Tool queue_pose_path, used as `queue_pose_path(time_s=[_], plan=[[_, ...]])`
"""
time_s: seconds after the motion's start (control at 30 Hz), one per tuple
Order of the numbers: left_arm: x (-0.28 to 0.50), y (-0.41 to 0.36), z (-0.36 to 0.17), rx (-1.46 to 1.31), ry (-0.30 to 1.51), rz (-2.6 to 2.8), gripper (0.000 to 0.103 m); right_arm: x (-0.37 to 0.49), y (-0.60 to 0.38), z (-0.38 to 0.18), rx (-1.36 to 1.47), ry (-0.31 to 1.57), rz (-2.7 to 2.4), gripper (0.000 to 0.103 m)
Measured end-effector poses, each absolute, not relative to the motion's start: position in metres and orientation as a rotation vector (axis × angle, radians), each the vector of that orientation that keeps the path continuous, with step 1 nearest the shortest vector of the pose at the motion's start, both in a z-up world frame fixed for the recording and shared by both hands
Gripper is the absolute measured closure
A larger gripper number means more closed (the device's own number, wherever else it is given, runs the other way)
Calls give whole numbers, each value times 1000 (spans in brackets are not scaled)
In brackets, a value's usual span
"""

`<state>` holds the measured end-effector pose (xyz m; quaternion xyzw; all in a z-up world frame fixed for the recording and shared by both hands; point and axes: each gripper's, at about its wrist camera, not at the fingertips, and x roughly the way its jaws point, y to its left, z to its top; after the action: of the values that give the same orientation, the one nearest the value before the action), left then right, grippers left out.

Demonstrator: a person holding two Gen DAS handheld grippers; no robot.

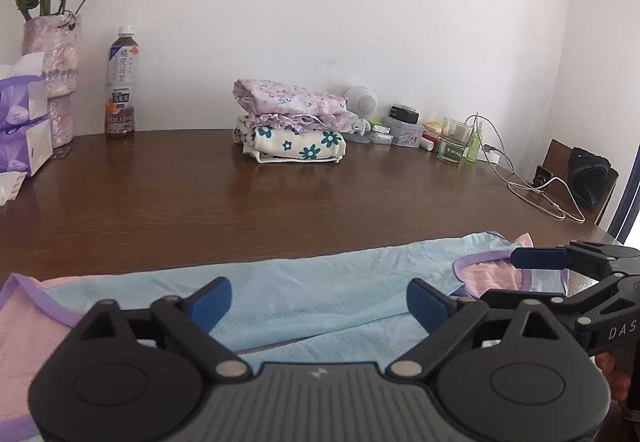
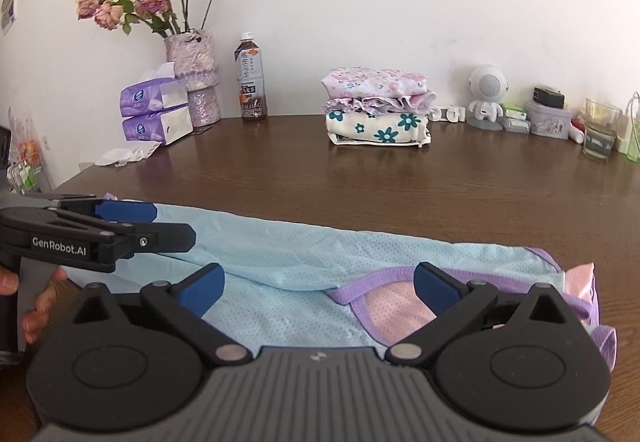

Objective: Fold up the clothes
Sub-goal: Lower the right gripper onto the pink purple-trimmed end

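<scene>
Folding: blue top (image 1: pixel 320 282) lies half-folded, lower frame.
Done: 3 folded clothes (image 1: pixel 292 122) stacked, centre.
Claws: left gripper (image 1: pixel 320 302), right gripper (image 2: pixel 320 288) both apart, empty.

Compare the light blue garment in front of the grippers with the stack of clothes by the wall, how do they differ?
The light blue garment lies spread in a long band at the near table edge; the stack of clothes sits compact against the wall. The garment is plain mesh with purple trim and pink panels; the stack is floral prints. The garment is a single piece, the stack several folded pieces piled up. Both rest on the brown table.
</scene>
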<state>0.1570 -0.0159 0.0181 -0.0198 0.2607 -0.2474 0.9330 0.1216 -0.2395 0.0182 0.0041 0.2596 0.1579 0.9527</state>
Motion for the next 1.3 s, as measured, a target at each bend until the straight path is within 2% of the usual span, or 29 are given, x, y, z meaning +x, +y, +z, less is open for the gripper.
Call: queue_pose_path(time_s=[0.13,0.27,1.3], plan=[[156,-16,18,-44,533,-510,5,121,-243,18,26,535,308,0],[157,-15,17,-50,542,-515,0,120,-244,15,28,546,299,0],[152,-8,28,-157,583,-414,0,108,-236,7,-25,534,271,0]])
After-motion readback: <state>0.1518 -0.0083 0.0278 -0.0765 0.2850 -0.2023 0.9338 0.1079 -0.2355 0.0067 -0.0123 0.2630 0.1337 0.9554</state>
